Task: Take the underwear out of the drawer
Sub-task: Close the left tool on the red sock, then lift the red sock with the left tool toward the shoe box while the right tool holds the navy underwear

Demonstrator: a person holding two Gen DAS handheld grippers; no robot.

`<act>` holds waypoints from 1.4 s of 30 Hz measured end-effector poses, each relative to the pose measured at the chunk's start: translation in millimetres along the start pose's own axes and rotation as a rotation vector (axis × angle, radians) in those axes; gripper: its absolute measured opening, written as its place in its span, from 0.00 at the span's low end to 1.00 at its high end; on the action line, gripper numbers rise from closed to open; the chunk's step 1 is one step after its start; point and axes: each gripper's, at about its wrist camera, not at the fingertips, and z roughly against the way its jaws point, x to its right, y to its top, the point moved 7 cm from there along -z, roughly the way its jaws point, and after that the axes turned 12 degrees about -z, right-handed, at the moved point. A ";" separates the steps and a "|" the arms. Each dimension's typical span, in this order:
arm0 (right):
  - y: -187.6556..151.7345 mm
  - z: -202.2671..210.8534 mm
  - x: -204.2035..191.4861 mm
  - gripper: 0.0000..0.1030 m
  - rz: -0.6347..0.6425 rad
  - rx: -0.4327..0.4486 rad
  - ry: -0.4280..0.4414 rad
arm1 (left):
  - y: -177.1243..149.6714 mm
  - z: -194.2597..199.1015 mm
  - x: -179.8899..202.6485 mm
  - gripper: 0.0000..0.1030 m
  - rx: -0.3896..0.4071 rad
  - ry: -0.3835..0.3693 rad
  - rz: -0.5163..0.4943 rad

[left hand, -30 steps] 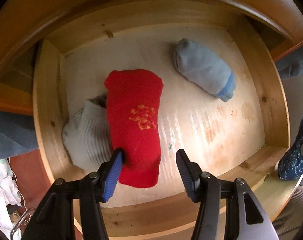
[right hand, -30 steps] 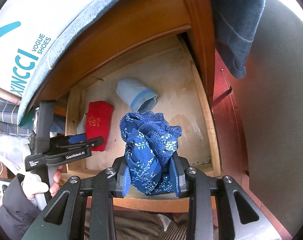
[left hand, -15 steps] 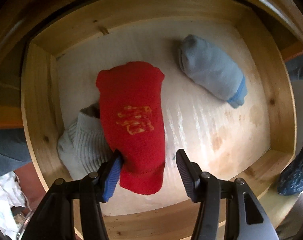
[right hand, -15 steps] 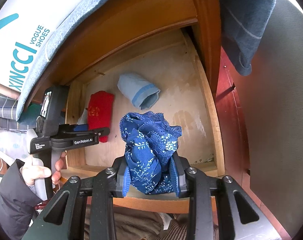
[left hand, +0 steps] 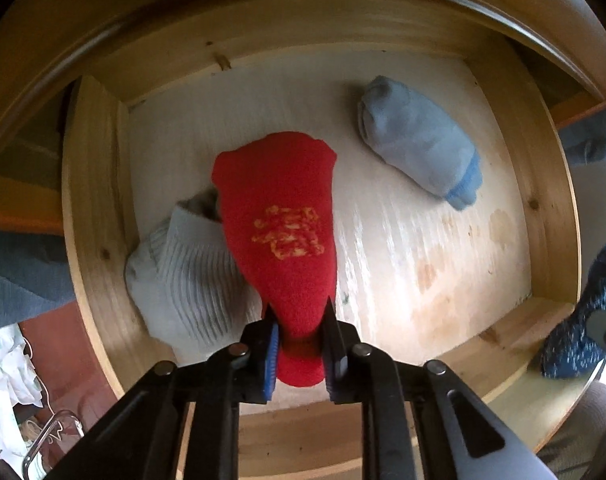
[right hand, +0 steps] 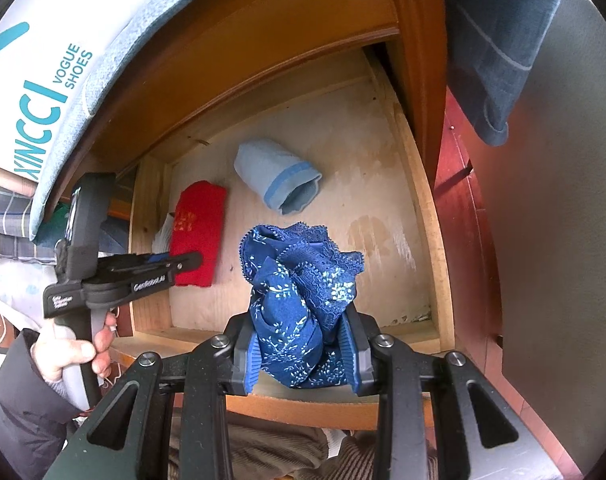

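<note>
The step in hand looks like the second pick: the left gripper (left hand: 299, 350), pointing straight down into the drawer (left hand: 99, 216), has just been closing its jaws, and they now pinch the near end of the red piece (left hand: 277, 224), which bulges out below the pads. A second ago those jaws stood wide, straddling that same end without pressing it, so the grip is new; the red piece itself lies where it lay, on the drawer floor, partly over the grey ribbed piece (left hand: 183, 276). The right gripper (right hand: 303, 354) holds the blue floral underwear (right hand: 303, 280) bunched between narrow jaws, in front of and above the drawer's front edge, already out of it; that hold looks the same as a second ago. The light blue roll (left hand: 419, 144) lies apart toward the back right of the drawer. Next, I judge, the left hand needs a straight lift so the red piece peels off the grey one without dragging it, then must clear the front wall. The pinch takes only the fabric's end, so it could slip.
</note>
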 end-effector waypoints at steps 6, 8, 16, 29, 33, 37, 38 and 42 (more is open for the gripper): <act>-0.9 -1.1 -1.2 0.29 0.010 0.001 -0.009 | -12.6 6.7 8.6 0.17 0.018 0.000 0.000; -1.1 -1.4 -1.0 0.29 0.008 0.000 -0.007 | -17.4 12.7 9.0 0.17 0.029 0.001 -0.001; -1.1 -1.8 -1.2 0.29 0.009 0.003 -0.015 | -24.6 38.7 18.7 0.17 0.079 -0.021 -0.018; -2.5 -2.2 -2.3 0.29 0.017 0.010 -0.027 | -49.1 92.7 46.1 0.17 0.208 0.043 -0.075; -2.8 -2.3 -2.4 0.29 0.020 0.009 -0.033 | -59.9 114.9 47.4 0.17 0.257 0.066 -0.069; -2.9 -1.4 -2.7 0.29 0.025 0.011 -0.041 | -70.3 127.7 51.8 0.17 0.290 0.073 -0.063; -2.9 -1.3 -2.5 0.29 0.023 0.012 -0.042 | -73.7 132.6 53.1 0.17 0.302 0.074 -0.057; -3.6 -0.5 -2.2 0.29 0.023 0.014 -0.048 | -85.5 148.2 54.8 0.17 0.335 0.088 -0.046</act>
